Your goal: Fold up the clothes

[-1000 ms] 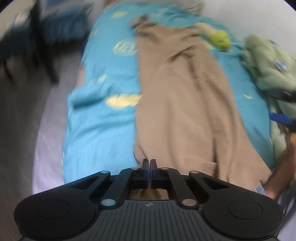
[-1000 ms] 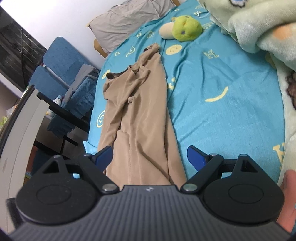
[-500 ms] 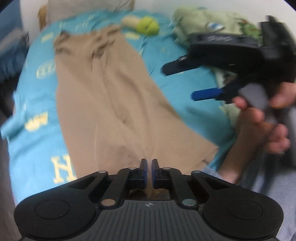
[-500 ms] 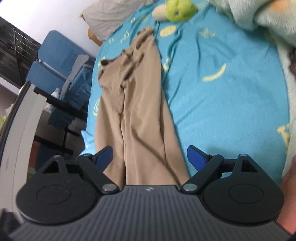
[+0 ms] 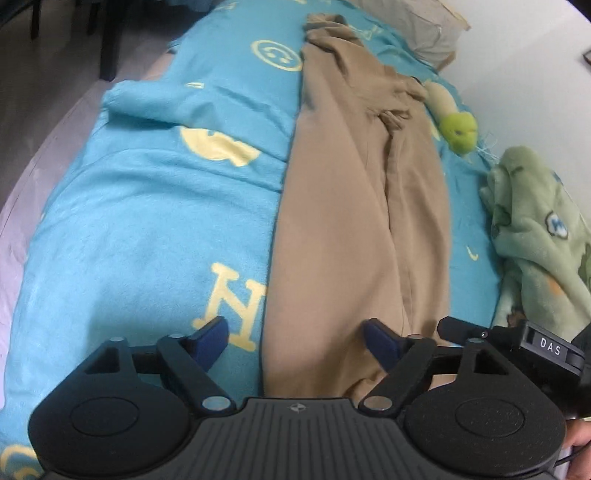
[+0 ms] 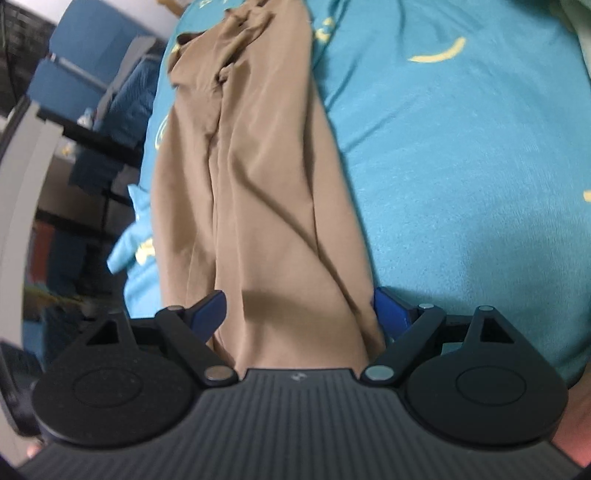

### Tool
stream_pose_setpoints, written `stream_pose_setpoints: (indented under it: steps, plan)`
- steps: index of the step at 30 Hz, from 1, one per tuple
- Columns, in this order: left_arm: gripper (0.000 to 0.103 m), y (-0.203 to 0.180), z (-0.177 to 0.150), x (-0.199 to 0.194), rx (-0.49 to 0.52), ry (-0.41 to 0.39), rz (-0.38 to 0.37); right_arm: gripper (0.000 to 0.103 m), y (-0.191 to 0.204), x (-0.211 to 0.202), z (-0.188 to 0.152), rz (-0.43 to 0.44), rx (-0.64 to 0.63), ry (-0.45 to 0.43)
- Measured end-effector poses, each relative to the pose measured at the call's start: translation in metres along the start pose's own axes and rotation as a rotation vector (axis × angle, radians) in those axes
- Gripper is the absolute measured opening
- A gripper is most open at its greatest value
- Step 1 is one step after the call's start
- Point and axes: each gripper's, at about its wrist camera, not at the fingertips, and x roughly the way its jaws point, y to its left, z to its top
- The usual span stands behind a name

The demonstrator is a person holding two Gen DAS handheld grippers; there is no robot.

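Tan trousers [image 5: 351, 221] lie lengthwise on the teal bedsheet [image 5: 147, 221], waist at the far end and hems at the near end. My left gripper [image 5: 293, 326] hovers over the near left hem with its jaws opening wide; fabric lies under the gap and the pads do not press on it. In the right wrist view, the trousers [image 6: 258, 184] run up from between the blue fingertips of my right gripper [image 6: 299, 297], which is open over the near right hem. The right gripper's body [image 5: 517, 343] shows at the right of the left wrist view.
A green plush toy [image 5: 458, 131] lies beside the trousers' waist. A pale green blanket [image 5: 535, 240] is heaped at the bed's right side, and a grey pillow [image 5: 417, 26] sits at the head. Blue chairs [image 6: 74, 74] stand past the bed's left edge, above the floor [image 5: 37, 92].
My left gripper's jaws went from shut to wide open, and its view rolled. Both grippers dropped closer to the near end of the trousers.
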Motion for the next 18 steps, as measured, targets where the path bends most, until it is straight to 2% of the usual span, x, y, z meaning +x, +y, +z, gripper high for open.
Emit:
stream_pose_setpoints:
  steps: [1, 4, 6, 8, 9, 10, 11, 12, 13, 15, 18]
  plan:
    - [0.088, -0.004, -0.001, 0.002, 0.023, 0.016, 0.003, 0.085, 0.002, 0.000, -0.003, -0.002, -0.008, 0.015]
    - [0.087, -0.016, -0.009, 0.007, 0.088, 0.081, 0.007, 0.083, 0.015, 0.000, -0.014, -0.039, -0.079, 0.065]
    - [0.082, -0.024, -0.014, 0.009, 0.120, 0.128, 0.003, 0.078, 0.026, 0.001, -0.021, -0.081, -0.153, 0.103]
    - [0.061, -0.032, -0.022, 0.011, 0.165, 0.156, 0.018, 0.069, 0.039, 0.003, -0.029, -0.134, -0.234, 0.130]
    - [0.055, -0.035, -0.024, 0.010, 0.186, 0.166, 0.019, 0.059, 0.045, 0.002, -0.034, -0.151, -0.279, 0.140]
    - [0.039, -0.038, -0.027, 0.009, 0.208, 0.171, 0.010, 0.045, 0.049, 0.001, -0.036, -0.160, -0.306, 0.146]
    - [0.019, -0.040, -0.027, 0.007, 0.221, 0.168, -0.002, 0.037, 0.053, -0.002, -0.039, -0.171, -0.325, 0.142]
    - [0.011, -0.040, -0.027, 0.004, 0.226, 0.159, -0.007, 0.021, 0.055, -0.006, -0.040, -0.181, -0.339, 0.135]
    - [0.008, -0.040, -0.026, -0.001, 0.221, 0.145, -0.018, 0.014, 0.055, -0.011, -0.039, -0.189, -0.335, 0.120]
    - [0.007, -0.037, -0.024, -0.015, 0.195, 0.098, -0.051, 0.012, 0.050, -0.026, -0.034, -0.183, -0.298, 0.082]
    - [0.006, -0.036, -0.023, -0.049, 0.168, -0.013, -0.126, 0.010, 0.046, -0.059, -0.031, -0.137, -0.274, -0.004]
